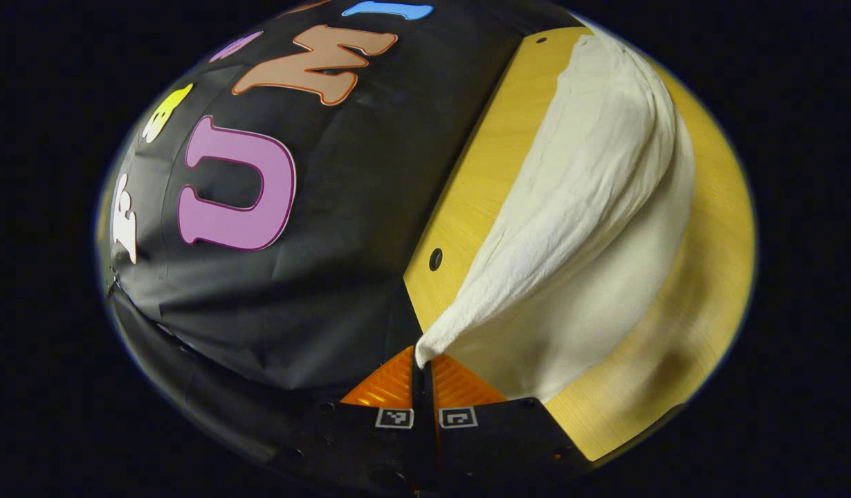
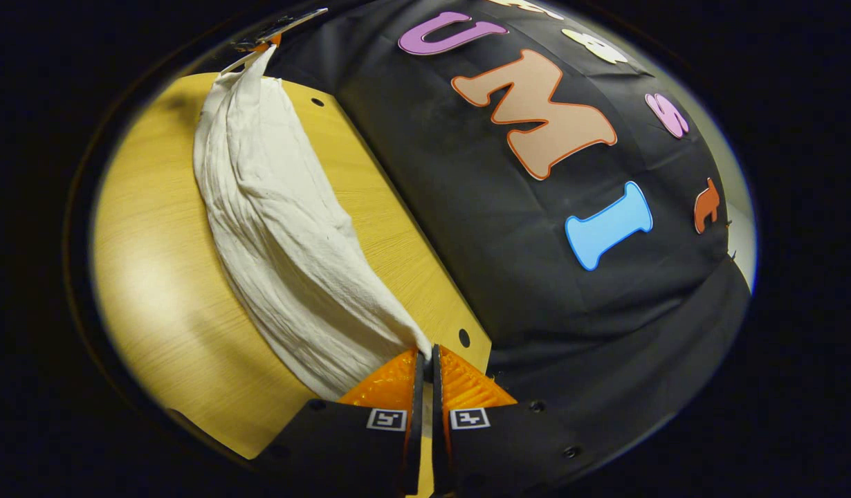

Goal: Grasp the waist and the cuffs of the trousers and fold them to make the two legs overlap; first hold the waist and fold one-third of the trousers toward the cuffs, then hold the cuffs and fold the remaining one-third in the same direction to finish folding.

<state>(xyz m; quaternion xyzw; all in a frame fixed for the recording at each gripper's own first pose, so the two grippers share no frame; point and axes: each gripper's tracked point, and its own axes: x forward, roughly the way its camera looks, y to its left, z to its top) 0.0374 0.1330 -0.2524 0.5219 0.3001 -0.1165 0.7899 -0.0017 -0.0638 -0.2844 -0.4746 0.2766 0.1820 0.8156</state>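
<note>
White trousers hang stretched between my two grippers above a yellow wooden table, sagging in the middle toward the tabletop. In the left gripper view my left gripper is shut on one end of the cloth, which comes to a pinched point between its fingers. In the right gripper view my right gripper is shut on the other end of the trousers. At the far top of that view the left gripper holds the opposite end. Which end is waist or cuffs I cannot tell.
The table's far edge runs along the black cloth wall. Small dark holes mark the tabletop near that edge. Bare yellow table surface lies on the near side of the trousers.
</note>
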